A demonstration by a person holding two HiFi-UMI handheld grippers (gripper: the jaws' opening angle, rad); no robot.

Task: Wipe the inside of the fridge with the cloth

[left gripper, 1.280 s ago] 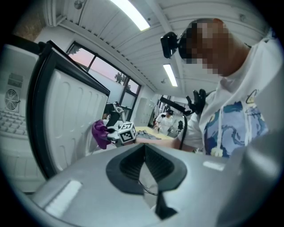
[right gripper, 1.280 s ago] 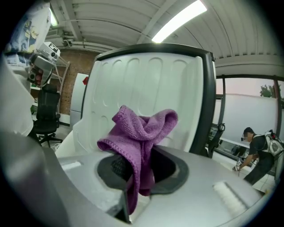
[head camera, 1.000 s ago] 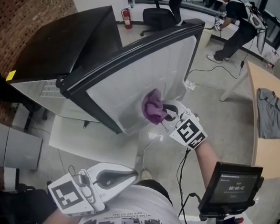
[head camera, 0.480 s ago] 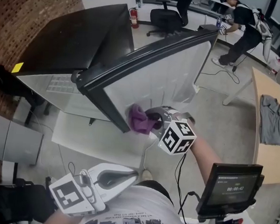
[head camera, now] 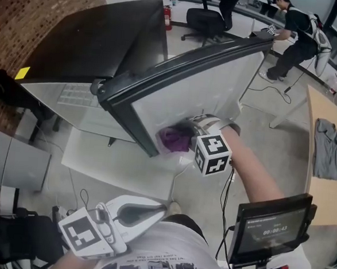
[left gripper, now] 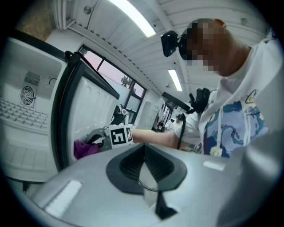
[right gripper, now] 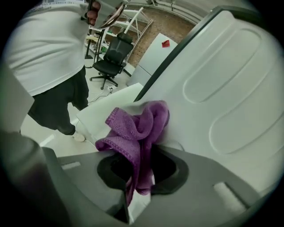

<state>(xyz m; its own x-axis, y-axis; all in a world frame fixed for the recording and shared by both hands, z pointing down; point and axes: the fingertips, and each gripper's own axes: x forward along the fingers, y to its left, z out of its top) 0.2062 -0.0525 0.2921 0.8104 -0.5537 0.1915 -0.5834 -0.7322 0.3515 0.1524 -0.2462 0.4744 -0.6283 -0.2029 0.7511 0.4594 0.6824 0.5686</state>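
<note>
The fridge [head camera: 94,39] stands with its door swung open, the white inner panel [head camera: 206,88] facing me. My right gripper [head camera: 184,134] is shut on a purple cloth [head camera: 174,139] and presses it against the low part of that panel, close to the dark door edge. In the right gripper view the cloth [right gripper: 137,128] bunches out between the jaws against the moulded white panel [right gripper: 230,88]. My left gripper [head camera: 162,207] hangs near my body, jaws shut on nothing. From the left gripper view the cloth [left gripper: 84,148] shows small beside the door.
A white board [head camera: 114,164] lies on the floor under the door. A monitor on a stand [head camera: 271,227] is at my right. A wooden table with a grey garment [head camera: 328,148] is further right. An office chair [head camera: 205,16] and a person [head camera: 300,25] are behind.
My right gripper has slid the cloth down and to the left along the inside of the door, to its lower part. The left gripper has stayed put.
</note>
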